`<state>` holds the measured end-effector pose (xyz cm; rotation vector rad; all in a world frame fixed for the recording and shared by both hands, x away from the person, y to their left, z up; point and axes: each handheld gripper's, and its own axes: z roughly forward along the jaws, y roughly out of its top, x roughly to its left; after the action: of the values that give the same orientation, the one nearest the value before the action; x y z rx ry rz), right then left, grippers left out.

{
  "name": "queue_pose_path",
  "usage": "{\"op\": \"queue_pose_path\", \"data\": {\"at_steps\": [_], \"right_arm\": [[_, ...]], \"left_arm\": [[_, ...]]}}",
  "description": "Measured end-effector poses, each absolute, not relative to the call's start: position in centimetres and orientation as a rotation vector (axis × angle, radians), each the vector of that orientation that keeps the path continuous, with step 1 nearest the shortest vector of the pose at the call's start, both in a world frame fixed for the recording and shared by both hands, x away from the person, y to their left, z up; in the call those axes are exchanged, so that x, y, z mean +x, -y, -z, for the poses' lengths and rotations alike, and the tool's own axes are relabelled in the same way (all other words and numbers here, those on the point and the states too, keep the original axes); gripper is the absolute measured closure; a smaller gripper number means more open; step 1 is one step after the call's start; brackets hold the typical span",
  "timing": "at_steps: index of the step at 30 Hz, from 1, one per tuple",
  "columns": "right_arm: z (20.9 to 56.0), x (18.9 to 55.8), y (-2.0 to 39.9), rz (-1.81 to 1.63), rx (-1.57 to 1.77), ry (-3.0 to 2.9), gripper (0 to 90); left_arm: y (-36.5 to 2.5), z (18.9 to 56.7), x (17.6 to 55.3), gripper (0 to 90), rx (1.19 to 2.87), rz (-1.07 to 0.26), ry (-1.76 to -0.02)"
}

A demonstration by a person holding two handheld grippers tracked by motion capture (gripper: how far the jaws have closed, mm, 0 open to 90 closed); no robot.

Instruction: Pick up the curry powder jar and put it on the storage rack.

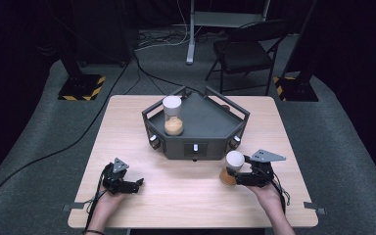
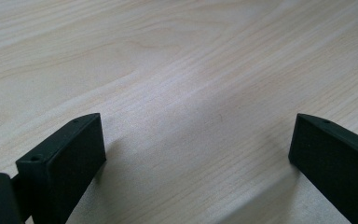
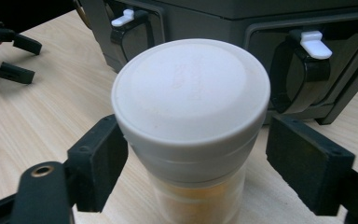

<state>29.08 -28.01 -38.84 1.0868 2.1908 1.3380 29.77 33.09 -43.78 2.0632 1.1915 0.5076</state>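
Pale wood grain covers the bench (image 1: pixel 127 147), and near its front right corner a clear jar (image 3: pixel 193 140) with a white lid (image 3: pixel 191 88) and orange contents stands between the jaws of the right tongs (image 3: pixel 196 158). In the right gripper view the left jaw pad looks to be touching the jar just under the lid, while the right pad stands clear of it with bare bench showing in the gap; the jaws are released, not clenched on the jar. From the high view the same jar (image 1: pixel 231 167) sits just in front of the dark grey tray (image 1: pixel 210 122), close to the tray's front right corner.

A second jar (image 1: pixel 173 115) of the same kind stands upright on the tray, toward its left side.

Near the front left corner of the bench the left tongs (image 1: pixel 138 184) rest low, held by a hand (image 1: pixel 108 198). Its jaws are spread wide apart in the left gripper view (image 2: pixel 198 154), with nothing but bare wood between them.
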Motion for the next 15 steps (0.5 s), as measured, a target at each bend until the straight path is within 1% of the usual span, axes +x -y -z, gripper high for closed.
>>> {"op": "queue_pose_path", "data": {"at_steps": [4,5,9,15], "right_arm": [[39.0,29.2,27.7,-1.327,1.064,-2.198,28.0],[39.0,29.3,27.6,-1.324,1.054,-2.201,30.6],[38.7,28.9,27.1,-1.291,1.017,-2.197,33.0],[38.0,29.1,26.6,-1.260,1.041,-2.207,33.1]], "left_arm": [[-33.1,43.8,29.8,3.4,2.064,-0.507,-1.191],[-33.1,43.8,29.8,3.4,2.064,-0.507,-1.191],[-33.1,43.8,29.8,3.3,2.064,-0.506,-1.191],[-33.1,43.8,29.8,3.3,2.063,-0.506,-1.191]]}}
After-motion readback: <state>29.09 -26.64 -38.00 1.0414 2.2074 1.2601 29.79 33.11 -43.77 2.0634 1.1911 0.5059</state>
